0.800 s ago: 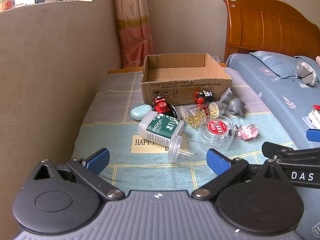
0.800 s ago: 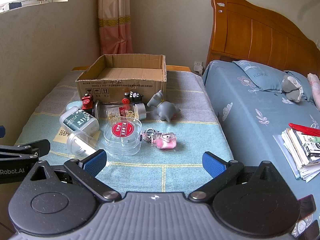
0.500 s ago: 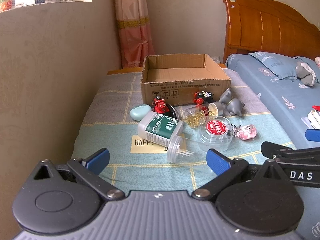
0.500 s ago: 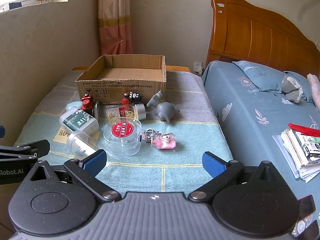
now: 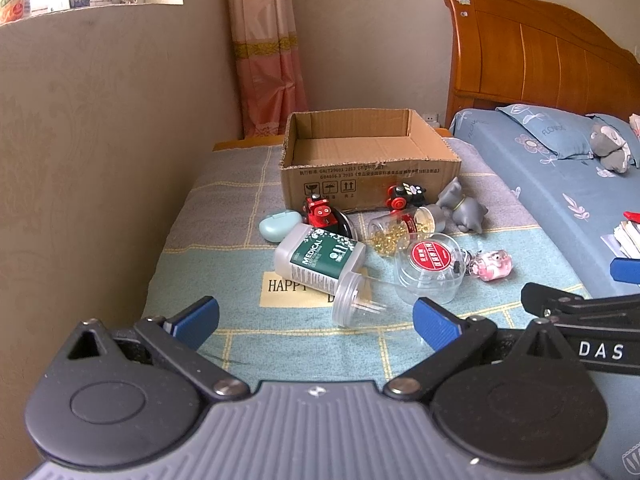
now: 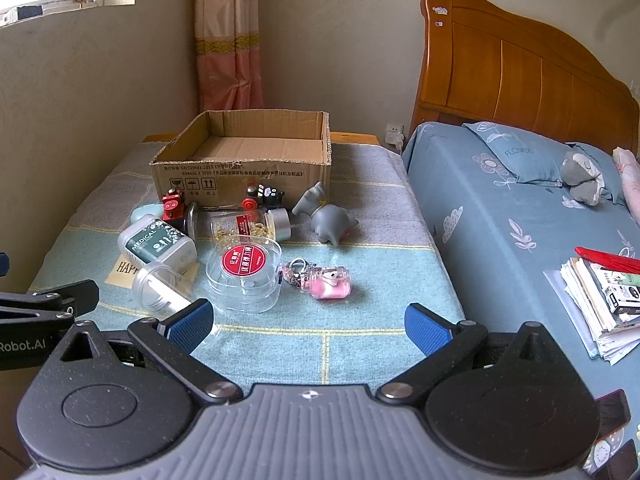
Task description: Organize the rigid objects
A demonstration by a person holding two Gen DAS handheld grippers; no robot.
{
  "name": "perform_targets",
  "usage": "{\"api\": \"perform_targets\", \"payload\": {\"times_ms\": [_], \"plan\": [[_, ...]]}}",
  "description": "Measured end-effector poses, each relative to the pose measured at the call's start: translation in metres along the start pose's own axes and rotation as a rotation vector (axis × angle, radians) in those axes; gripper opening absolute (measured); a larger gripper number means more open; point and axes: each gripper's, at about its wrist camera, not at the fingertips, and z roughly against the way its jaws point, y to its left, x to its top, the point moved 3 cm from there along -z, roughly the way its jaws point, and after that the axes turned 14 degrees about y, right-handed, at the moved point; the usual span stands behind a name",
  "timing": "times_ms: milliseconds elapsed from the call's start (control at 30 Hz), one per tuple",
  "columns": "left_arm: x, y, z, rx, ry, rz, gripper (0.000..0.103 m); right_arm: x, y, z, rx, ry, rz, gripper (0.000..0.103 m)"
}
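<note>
Waiting at twelve o'clock, the cardboard box (image 6: pixel 244 160) has nothing inside. Every toy and bottle, like the green bottle (image 5: pixel 318 258) and pink keychain (image 6: pixel 330 282), lies before it. Left gripper (image 5: pixel 316 320) and right gripper (image 6: pixel 308 322) have jaws spread wide, holding nothing.

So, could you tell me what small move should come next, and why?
Probably ease the right hand-held gripper, open and empty, forward to the clear tub: it lies nearest, and the cardboard box holds nothing yet.
</note>
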Motion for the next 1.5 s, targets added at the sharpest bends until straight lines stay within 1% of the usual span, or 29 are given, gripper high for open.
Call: {"api": "perform_targets", "payload": {"times_ms": [433,733,800,867,1100,1200,1367,1500], "plan": [[0.000,0.000,-0.001,-0.009,-0.001,0.000,0.102,0.000,-0.001,0.000,-0.003,-0.005,0.003,0.103],[0.001,-0.001,-0.003,-0.022,-0.015,-0.020,0.102,0.001,0.000,-0.002,-0.005,-0.015,0.010,0.103],[0.002,-0.002,-0.003,-0.036,-0.022,-0.028,0.102,0.001,-0.001,-0.002,-0.008,-0.016,0.014,0.103],[0.002,-0.002,-0.003,-0.066,-0.030,-0.036,0.102,0.002,-0.001,-0.003,-0.009,-0.023,0.023,0.103],[0.002,-0.006,-0.014,-0.112,-0.041,-0.111,0.102,0.001,-0.005,-0.013,0.028,-0.039,0.071,0.103],[0.001,-0.007,-0.020,-0.138,-0.042,-0.140,0.102,0.000,-0.009,-0.020,0.024,-0.034,0.089,0.103],[-0.001,-0.014,-0.031,-0.191,-0.036,-0.190,0.102,-0.003,-0.017,-0.037,0.038,-0.016,0.103,0.103],[-0.004,-0.022,-0.045,-0.190,-0.019,-0.247,0.102,-0.007,-0.025,-0.059,0.047,0.021,0.099,0.103]]}}
